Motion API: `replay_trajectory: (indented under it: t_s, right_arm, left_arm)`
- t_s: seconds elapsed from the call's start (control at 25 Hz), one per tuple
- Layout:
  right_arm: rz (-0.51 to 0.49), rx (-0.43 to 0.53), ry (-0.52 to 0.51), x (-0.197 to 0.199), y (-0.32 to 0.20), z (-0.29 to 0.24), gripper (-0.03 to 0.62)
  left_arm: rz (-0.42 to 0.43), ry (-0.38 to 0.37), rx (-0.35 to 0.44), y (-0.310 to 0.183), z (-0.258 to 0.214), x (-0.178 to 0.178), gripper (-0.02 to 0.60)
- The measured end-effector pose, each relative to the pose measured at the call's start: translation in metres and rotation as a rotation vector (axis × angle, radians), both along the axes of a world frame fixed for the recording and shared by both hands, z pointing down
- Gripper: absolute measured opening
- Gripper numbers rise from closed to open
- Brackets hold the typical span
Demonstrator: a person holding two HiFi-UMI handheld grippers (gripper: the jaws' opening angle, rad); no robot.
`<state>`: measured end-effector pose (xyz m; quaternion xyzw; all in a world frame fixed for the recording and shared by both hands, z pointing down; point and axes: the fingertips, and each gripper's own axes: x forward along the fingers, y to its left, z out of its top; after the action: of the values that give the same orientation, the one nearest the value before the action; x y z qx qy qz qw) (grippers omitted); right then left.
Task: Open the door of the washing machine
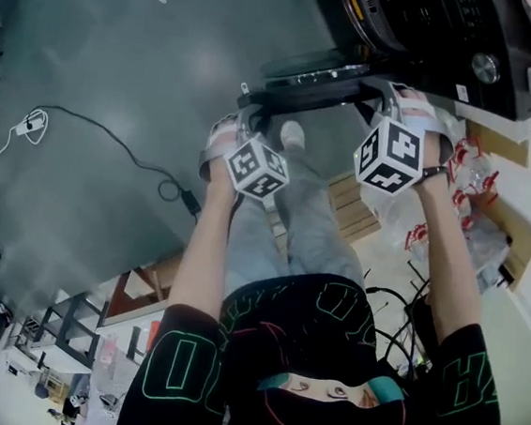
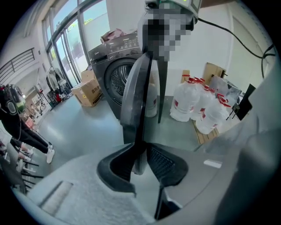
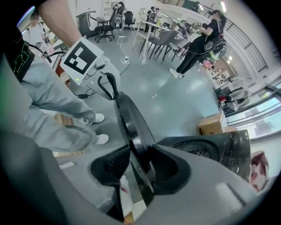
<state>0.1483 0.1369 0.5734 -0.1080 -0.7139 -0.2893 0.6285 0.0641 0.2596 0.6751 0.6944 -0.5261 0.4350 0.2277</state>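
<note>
room: a wide hall with a smooth grey-green floor point(image 1: 110, 77); desks and chairs point(image 3: 149, 33) stand at the top of the right gripper view.
washing machine point(image 1: 435, 31): a dark grey front-loader in the upper right of the head view, its drum mouth uncovered.
door point(image 1: 313, 75): round and open, seen edge-on as a dark band across the upper middle of the head view, reaching from one gripper to the other.
left gripper point(image 2: 141, 154): jaws partly closed and clamped on the door's rim, which rises straight up the frame from them.
right gripper point(image 3: 138, 160): jaws wider, pressed on a thicker part of the rim, which slants to the upper left.
water jugs point(image 2: 193, 103): red-capped, right of the machine.
cable point(image 1: 113, 139): lies on the floor, left.
</note>
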Motion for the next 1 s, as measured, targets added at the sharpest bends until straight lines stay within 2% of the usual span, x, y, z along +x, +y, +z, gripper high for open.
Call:
replay_trajectory:
  t_s: [0.16, 0.32, 0.4, 0.52, 0.72, 0.8, 0.84, 0.88, 1.0]
  right_arm:
    - [-0.061, -0.016, -0.02, 0.021, 0.007, 0.001, 0.158]
    - [-0.148, -0.041, -0.071, 0.025, 0.012, 0.002, 0.158]
    - [-0.203, -0.033, -0.06, 0.025, 0.012, 0.003, 0.158]
    - [-0.253, -0.047, -0.035, 0.045, 0.014, 0.014, 0.155]
    - [-0.323, -0.075, -0.092, 0.044, 0.011, 0.016, 0.156]
    - [-0.304, -0.092, -0.131, 0.046, 0.009, 0.005, 0.165]
    - [-0.275, -0.106, -0.168, 0.047, 0.008, -0.004, 0.196]
    - [-0.236, -0.127, -0.214, 0.047, 0.007, -0.014, 0.221]
    - [-0.103, -0.234, -0.361, 0.04, 0.013, -0.046, 0.22]
  left_arm:
    - [-0.046, 0.005, -0.037, 0.01, 0.004, 0.026, 0.095]
    - [-0.136, -0.036, -0.048, 0.019, 0.005, 0.033, 0.101]
    - [-0.179, -0.047, -0.064, 0.021, 0.006, 0.039, 0.101]
    - [-0.214, -0.043, -0.106, 0.026, 0.017, 0.066, 0.101]
    - [-0.343, -0.081, -0.116, 0.031, 0.017, 0.07, 0.109]
    - [-0.388, -0.077, -0.139, 0.039, 0.002, 0.072, 0.094]
    - [-0.426, -0.068, -0.131, 0.043, -0.011, 0.071, 0.094]
    - [-0.475, -0.059, -0.106, 0.047, -0.026, 0.069, 0.089]
    - [-0.649, -0.035, 0.036, 0.058, -0.076, 0.048, 0.028]
